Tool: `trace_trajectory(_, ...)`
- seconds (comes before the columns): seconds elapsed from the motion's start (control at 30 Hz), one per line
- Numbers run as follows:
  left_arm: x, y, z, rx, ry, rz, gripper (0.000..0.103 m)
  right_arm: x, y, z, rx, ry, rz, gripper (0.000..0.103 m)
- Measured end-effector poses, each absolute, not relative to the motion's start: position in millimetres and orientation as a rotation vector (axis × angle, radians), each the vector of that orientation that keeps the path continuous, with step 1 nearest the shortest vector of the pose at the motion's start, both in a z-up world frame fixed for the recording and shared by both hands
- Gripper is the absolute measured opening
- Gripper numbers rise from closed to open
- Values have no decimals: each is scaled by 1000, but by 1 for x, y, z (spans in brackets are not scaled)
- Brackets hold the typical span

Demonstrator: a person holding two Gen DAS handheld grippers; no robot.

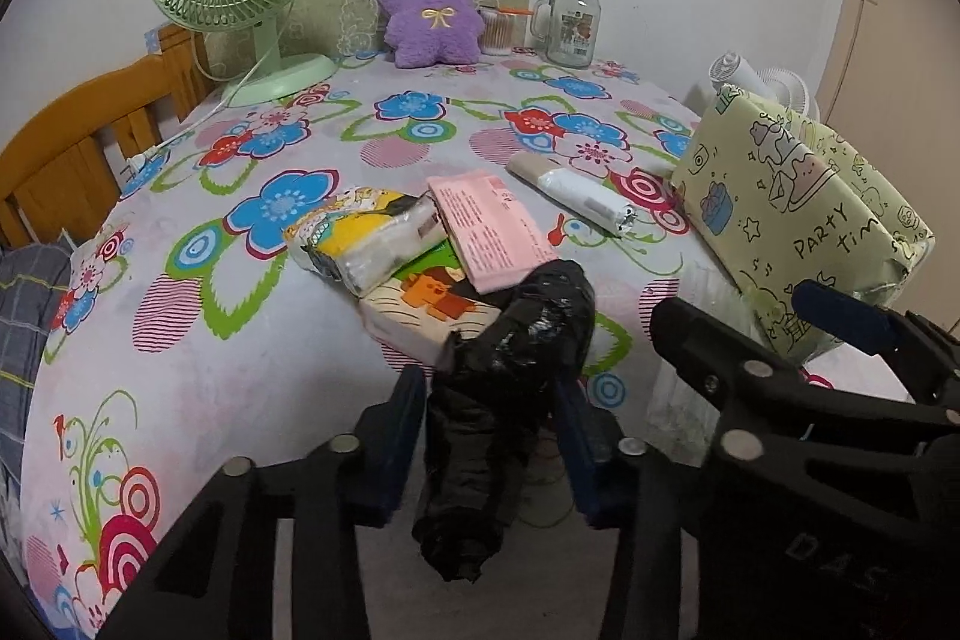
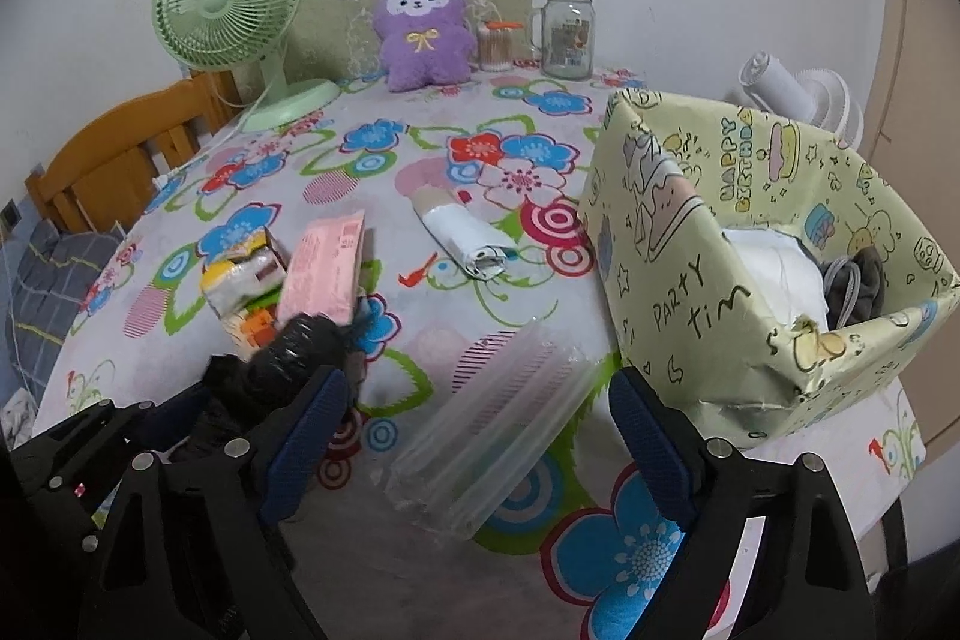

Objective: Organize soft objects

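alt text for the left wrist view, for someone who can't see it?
The left gripper is shut on a black plastic bag roll at the near edge of a floral-clothed table. Just beyond lie tissue packs under a pink packet and a white roll. A gift-wrapped box stands right; a purple plush sits at the back.

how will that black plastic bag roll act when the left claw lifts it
The black bag roll looks crinkled and soft, so it will probably squash between the left claw pads. Its lower end hangs past the table edge, so it may droop. The glossy film could slip.
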State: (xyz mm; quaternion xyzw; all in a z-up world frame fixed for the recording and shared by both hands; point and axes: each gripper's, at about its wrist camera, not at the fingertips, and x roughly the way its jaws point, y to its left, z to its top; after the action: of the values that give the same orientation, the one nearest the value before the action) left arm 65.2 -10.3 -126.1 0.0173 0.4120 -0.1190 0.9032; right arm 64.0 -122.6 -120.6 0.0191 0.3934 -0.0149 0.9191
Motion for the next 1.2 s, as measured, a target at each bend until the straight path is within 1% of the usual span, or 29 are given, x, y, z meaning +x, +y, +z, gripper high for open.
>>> trace_trajectory(0.1, 66, -11, -127, 42, 854, -237, 40, 67, -123, -126, 32, 827, -46, 86)
trace_trajectory(0.33, 66, -14, -129, 69, 849, -226, 39, 75, -127, -137, 56, 869, -65, 86)
trace_trajectory(0.43, 68, -16, -132, 72, 862, -237, 36, 79, -129, -144, 83, 900, -63, 83)
trace_trajectory(0.53, 69, -18, -138, 77, 886, -251, 32, 83, -131, -153, 109, 930, -64, 74)
trace_trajectory(0.63, 68, -20, -138, 86, 879, -251, 30, 83, -127, -152, 77, 919, -75, 60)
trace_trajectory(0.67, 68, -21, -138, 87, 880, -254, 29, 83, -125, -151, 60, 918, -71, 52)
trace_trajectory(0.7, 68, -21, -138, 89, 877, -256, 29, 83, -124, -151, 60, 919, -67, 47)
trace_trajectory(0.73, 67, -22, -138, 89, 877, -258, 28, 82, -123, -151, 60, 919, -60, 44)
trace_trajectory(0.77, 66, -22, -138, 89, 876, -262, 27, 83, -122, -151, 61, 920, -51, 37)
trace_trajectory(0.87, 63, -23, -136, 96, 868, -263, 26, 80, -117, -149, 43, 911, -32, 27)
trace_trajectory(1.0, 60, -21, -131, 94, 856, -261, 26, 77, -111, -143, 23, 886, -17, 18)
trace_trajectory(1.2, 53, -18, -120, 92, 823, -252, 26, 70, -109, -131, 22, 851, -4, 17)
